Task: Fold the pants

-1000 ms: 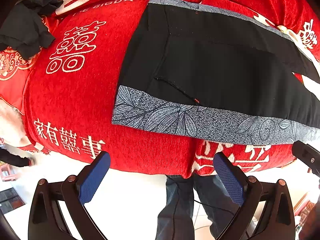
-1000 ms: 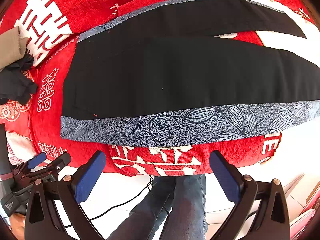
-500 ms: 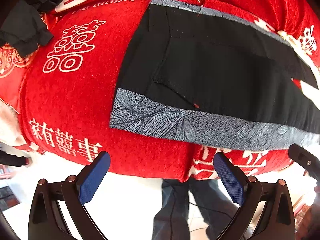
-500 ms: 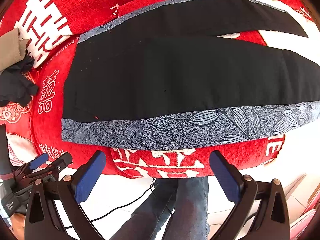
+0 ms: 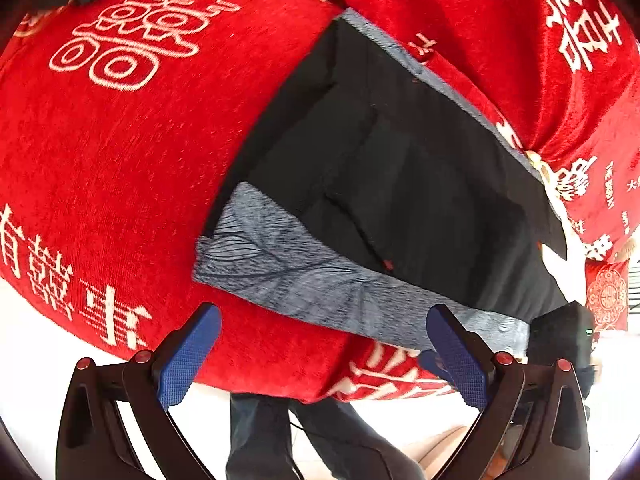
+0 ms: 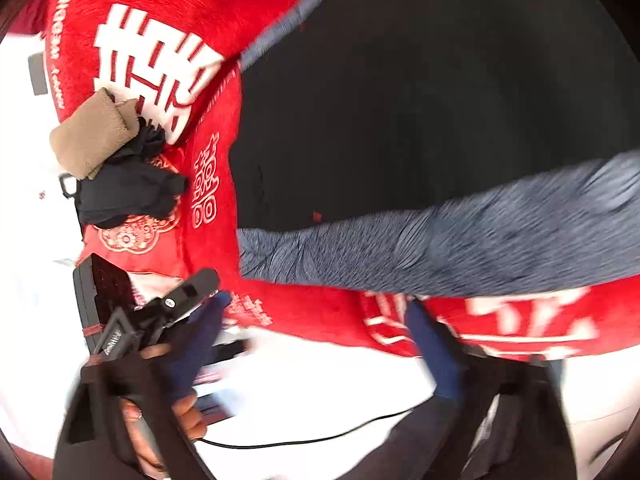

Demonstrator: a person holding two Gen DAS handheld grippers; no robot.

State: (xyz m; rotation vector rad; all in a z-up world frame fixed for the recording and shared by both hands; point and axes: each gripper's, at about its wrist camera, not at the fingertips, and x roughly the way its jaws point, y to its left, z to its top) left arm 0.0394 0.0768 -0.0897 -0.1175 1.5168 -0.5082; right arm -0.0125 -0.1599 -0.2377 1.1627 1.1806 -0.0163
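The black pants [image 5: 400, 184] are lying spread flat on the red blanket [image 5: 120, 160], no fold made yet, so everything is still ahead. I am bringing my left fingers [image 5: 320, 360], wide and empty, and my right fingers [image 6: 316, 352], just narrowing on nothing, toward the grey patterned side stripe [image 5: 304, 276] at the near edge.

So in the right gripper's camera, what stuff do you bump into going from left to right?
Tan folded cloth → crumpled black garment → small white double-happiness sign on the red blanket → black pants with the grey leaf-print stripe.
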